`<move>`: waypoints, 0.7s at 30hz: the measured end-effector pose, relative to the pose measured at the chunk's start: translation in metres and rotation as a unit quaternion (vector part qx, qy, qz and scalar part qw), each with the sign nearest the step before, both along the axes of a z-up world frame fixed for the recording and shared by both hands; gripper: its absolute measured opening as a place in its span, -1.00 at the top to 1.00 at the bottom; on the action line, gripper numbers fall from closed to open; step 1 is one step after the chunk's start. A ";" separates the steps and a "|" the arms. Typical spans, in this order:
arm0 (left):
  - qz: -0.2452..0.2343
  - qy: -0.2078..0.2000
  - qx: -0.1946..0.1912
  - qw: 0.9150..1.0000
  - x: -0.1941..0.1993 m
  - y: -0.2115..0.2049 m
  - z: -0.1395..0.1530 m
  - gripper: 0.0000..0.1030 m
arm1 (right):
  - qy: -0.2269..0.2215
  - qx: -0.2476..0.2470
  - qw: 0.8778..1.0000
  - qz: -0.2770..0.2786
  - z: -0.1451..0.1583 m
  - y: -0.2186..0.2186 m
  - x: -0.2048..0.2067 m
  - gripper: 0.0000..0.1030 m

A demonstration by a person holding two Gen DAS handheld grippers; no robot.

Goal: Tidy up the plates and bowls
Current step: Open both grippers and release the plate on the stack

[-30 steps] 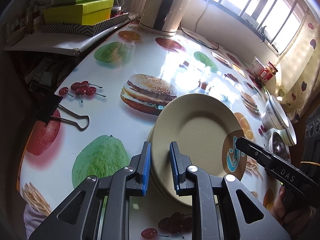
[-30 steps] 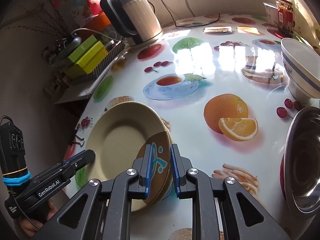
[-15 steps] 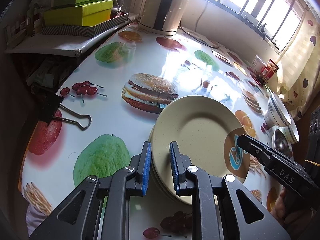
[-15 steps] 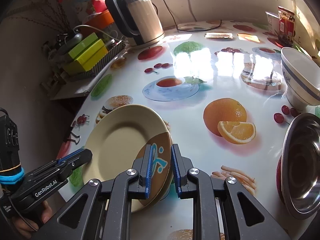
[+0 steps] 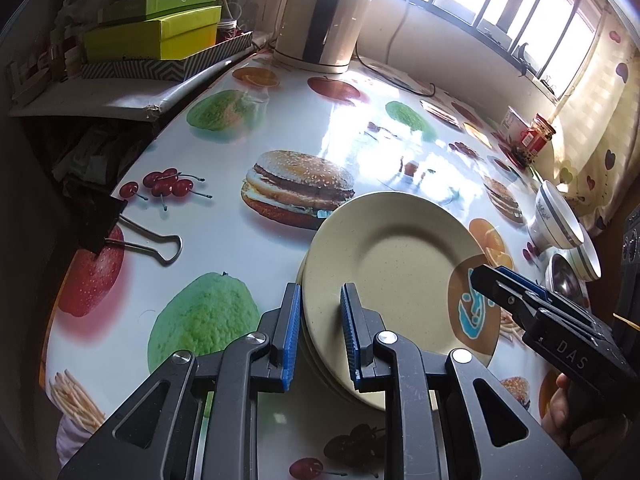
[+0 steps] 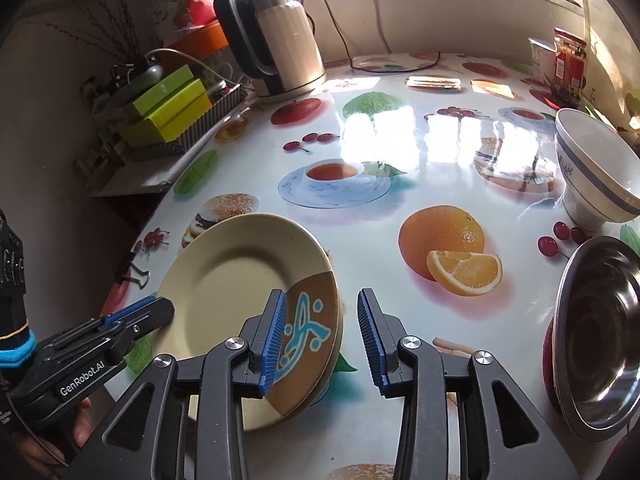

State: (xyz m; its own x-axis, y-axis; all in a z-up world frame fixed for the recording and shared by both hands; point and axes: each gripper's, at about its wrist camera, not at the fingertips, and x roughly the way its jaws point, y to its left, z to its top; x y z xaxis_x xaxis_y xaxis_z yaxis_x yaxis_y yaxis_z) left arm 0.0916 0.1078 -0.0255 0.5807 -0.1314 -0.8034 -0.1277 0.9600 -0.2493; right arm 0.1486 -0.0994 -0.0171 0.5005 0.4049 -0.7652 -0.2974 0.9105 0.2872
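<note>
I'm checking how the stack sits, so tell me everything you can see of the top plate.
The top plate is round, matte cream and lightly speckled, with a brown wedge bearing a blue squiggle. It lies face up on a stack of similar plates on the printed tablecloth. The left tool and right tool straddle opposite rims, both opening.

There's a glossy food-print tablecloth point(image 5: 224, 240) with burgers, cherries and oranges all over it, and a black binder clip point(image 5: 100, 222) clamped on its edge. An electric kettle point(image 6: 280, 40) sits at the back next to some stacked green and yellow boxes point(image 5: 160, 28). A red-labelled jar point(image 6: 570, 62) stands over by the window.
</note>
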 end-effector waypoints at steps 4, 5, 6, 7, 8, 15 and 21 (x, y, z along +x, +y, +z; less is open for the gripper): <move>-0.003 0.000 0.003 1.000 0.000 -0.001 -0.001 0.28 | 0.004 0.005 1.000 -0.005 -0.003 -0.002 0.002 0.13; -0.003 0.001 0.002 1.000 0.000 -0.001 -0.001 0.28 | 0.006 0.007 1.000 -0.005 -0.004 -0.002 0.002 0.11; -0.003 0.001 0.000 1.000 0.001 0.000 -0.002 0.27 | 0.008 0.009 1.000 -0.004 -0.005 -0.002 0.003 0.11; -0.003 0.003 -0.002 1.000 0.001 0.000 -0.003 0.27 | 0.011 0.009 1.000 -0.004 -0.007 -0.002 0.003 0.10; -0.003 0.004 -0.003 1.000 0.001 0.000 -0.004 0.26 | 0.012 0.010 1.000 -0.004 -0.008 -0.002 0.003 0.10; -0.004 0.008 -0.010 1.000 0.002 -0.001 -0.008 0.23 | 0.025 0.020 1.000 0.000 -0.014 -0.001 0.001 0.09; -0.005 0.011 -0.017 1.000 0.002 -0.001 -0.009 0.17 | 0.035 0.034 0.999 0.004 -0.018 -0.002 0.000 0.09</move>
State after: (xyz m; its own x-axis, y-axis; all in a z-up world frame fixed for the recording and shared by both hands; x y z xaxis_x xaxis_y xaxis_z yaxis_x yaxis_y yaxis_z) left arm 0.0941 0.1069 -0.0349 0.5606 -0.1642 -0.8116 -0.1236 0.9526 -0.2781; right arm 0.1489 -0.1010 -0.0355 0.4440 0.4613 -0.7681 -0.2814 0.8857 0.3692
